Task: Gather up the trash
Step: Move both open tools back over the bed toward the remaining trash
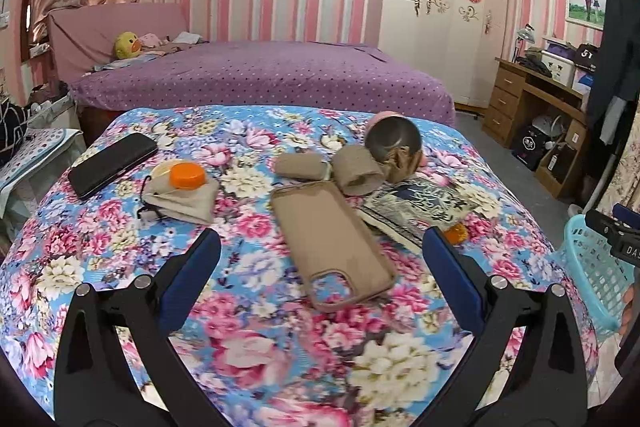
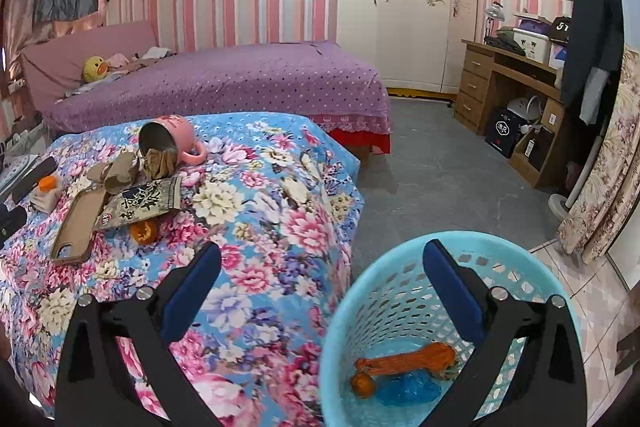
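My left gripper [image 1: 320, 247] is open and empty above the floral cloth, over a tan phone case [image 1: 332, 239]. Beyond it lie a snack wrapper [image 1: 416, 207], an orange peel [image 1: 456, 233], crumpled brown paper [image 1: 360, 169] and a tipped pink mug [image 1: 394, 143]. My right gripper [image 2: 320, 259] is open and empty above the rim of a light blue basket [image 2: 400, 291], which holds orange peel [image 2: 404, 367] and a blue wrapper [image 2: 408, 393]. The wrapper [image 2: 140, 205] and peel [image 2: 144, 231] also show in the right wrist view.
A black phone [image 1: 112, 163] and an orange-lidded jar on a beige pouch [image 1: 184, 187] lie at the left. A purple bed [image 1: 260, 79] stands behind. A wardrobe [image 2: 400, 7] and a desk [image 2: 508, 95] are at the right, across grey floor [image 2: 440, 179].
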A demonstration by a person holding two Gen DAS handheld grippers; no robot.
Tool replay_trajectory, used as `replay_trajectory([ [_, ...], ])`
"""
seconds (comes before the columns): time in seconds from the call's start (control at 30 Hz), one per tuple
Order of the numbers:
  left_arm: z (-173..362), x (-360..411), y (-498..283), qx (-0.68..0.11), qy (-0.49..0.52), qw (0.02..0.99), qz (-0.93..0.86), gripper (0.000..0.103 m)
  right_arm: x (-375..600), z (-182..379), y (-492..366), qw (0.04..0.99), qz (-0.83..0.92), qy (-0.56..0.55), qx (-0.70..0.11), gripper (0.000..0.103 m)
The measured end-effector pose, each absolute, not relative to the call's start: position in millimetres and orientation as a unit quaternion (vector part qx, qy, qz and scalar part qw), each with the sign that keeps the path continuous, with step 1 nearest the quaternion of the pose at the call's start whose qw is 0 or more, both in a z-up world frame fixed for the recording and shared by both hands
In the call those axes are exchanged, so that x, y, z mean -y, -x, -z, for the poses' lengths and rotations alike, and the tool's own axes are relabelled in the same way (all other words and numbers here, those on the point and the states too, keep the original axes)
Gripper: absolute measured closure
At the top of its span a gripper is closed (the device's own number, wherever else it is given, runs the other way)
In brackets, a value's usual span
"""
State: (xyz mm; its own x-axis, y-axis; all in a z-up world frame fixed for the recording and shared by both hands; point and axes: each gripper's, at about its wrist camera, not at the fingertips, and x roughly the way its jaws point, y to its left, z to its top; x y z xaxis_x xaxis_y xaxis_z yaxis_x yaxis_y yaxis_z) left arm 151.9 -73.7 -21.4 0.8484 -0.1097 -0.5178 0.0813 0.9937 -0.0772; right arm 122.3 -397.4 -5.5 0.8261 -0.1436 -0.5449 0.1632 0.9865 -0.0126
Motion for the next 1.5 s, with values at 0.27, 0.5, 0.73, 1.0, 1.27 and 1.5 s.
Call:
replay_trajectory([
  [0.27,17,54,-152,-0.262,0.033,0.964,0.037,0.006,381,3,-132,0.957,0.075,-0.013,-0.279,0.005],
  [0.5,21,35,-155,-0.268,0.038,0.962,0.024,0.006,364,0,-142,0.959,0.059,-0.009,-0.277,0.005],
  [0.73,24,6,-162,-0.274,0.051,0.960,0.000,0.006,341,-2,-152,0.961,0.037,0.003,-0.273,0.005],
  [1.0,23,-28,-168,-0.272,0.068,0.960,-0.030,0.005,302,-18,-168,0.964,0.005,0.039,-0.262,0.004],
  [1.27,28,-55,-174,-0.280,0.068,0.956,-0.051,0.006,273,-10,-182,0.963,-0.027,0.055,-0.262,0.004],
  [1.5,36,-68,-183,-0.296,0.065,0.951,-0.063,0.006,264,14,-201,0.949,-0.030,0.053,-0.309,0.004],
])
